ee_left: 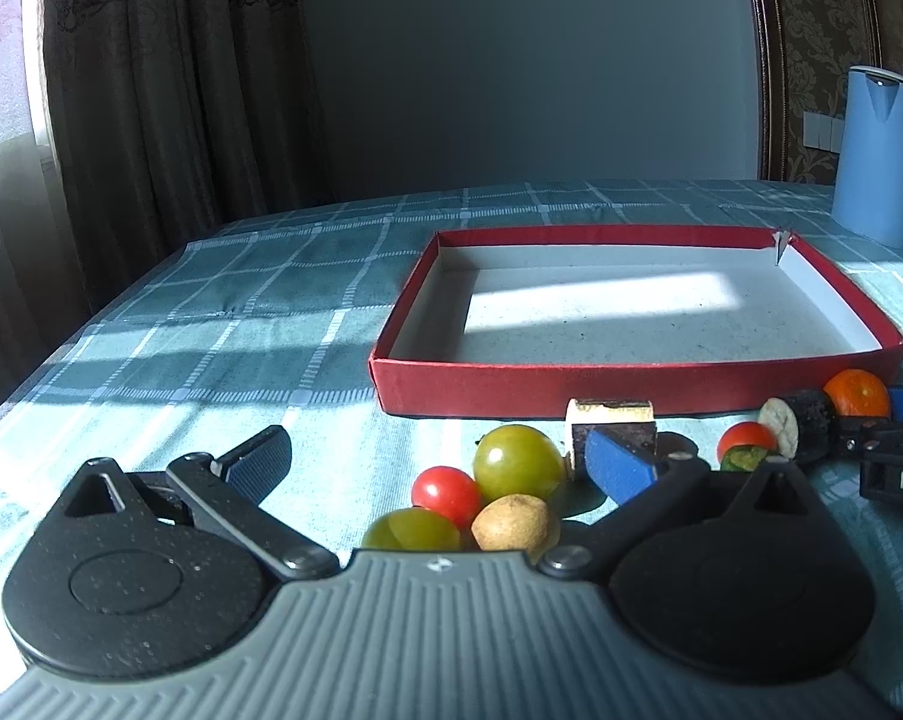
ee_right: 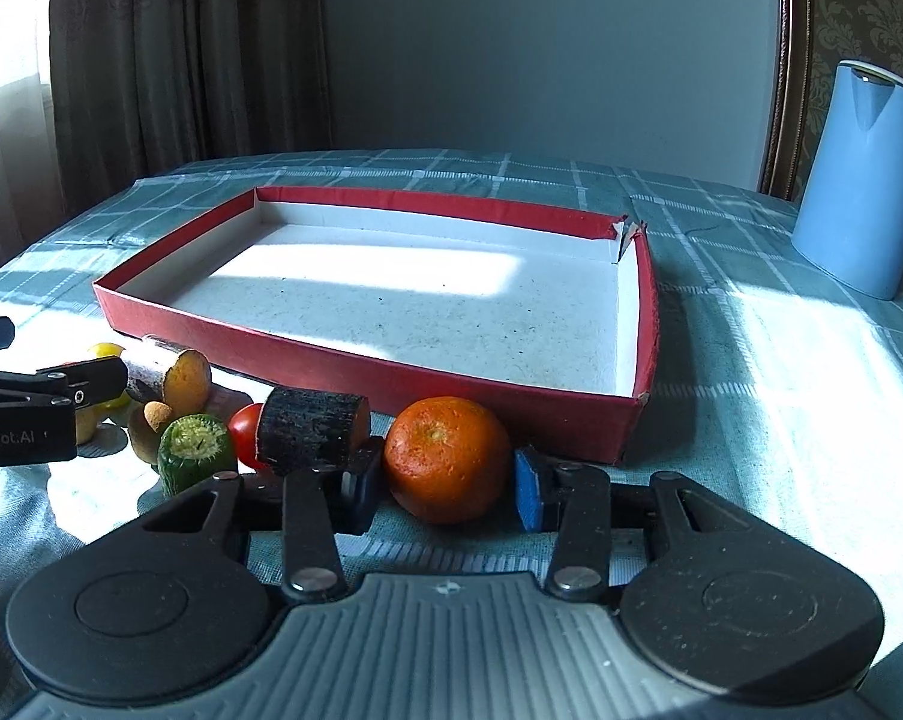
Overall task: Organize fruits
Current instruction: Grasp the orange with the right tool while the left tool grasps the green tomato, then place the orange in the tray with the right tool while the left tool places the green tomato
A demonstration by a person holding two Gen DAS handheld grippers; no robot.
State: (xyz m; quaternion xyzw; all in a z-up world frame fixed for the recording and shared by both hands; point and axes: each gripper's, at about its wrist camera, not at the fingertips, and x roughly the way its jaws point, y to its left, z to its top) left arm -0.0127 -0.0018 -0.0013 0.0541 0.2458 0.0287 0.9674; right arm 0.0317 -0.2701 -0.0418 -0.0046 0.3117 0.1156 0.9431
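left wrist view shows what the other hides: two green grapes (ee_left: pixel 517 461), a red cherry tomato (ee_left: pixel 446 493) and a small tan fruit (ee_left: pixel 510 521) bunched together between the spread fingers of the left hand-held gripper (ee_left: pixel 439 456), none of them gripped. at 12 o'clock from them sits the red box (ee_left: pixel 571 387) on the checked surface (ee_left: pixel 211 324). right wrist view gives the orange (ee_right: pixel 448 459) plainly, lying between the parted fingers of the right hand-held gripper (ee_right: pixel 445 483), close to the left finger and clear of the blue pad at 3 o'clock, just before the box wall. a dark-skinned cut piece (ee_right: pixel 310 429) lies at 9 o'clock of the orange, with a green cut piece (ee_right: pixel 194 453) further that way. behind it a second tomato is mostly hidden. a blue jug (ee_right: pixel 859 180) stands at 2 o'clock
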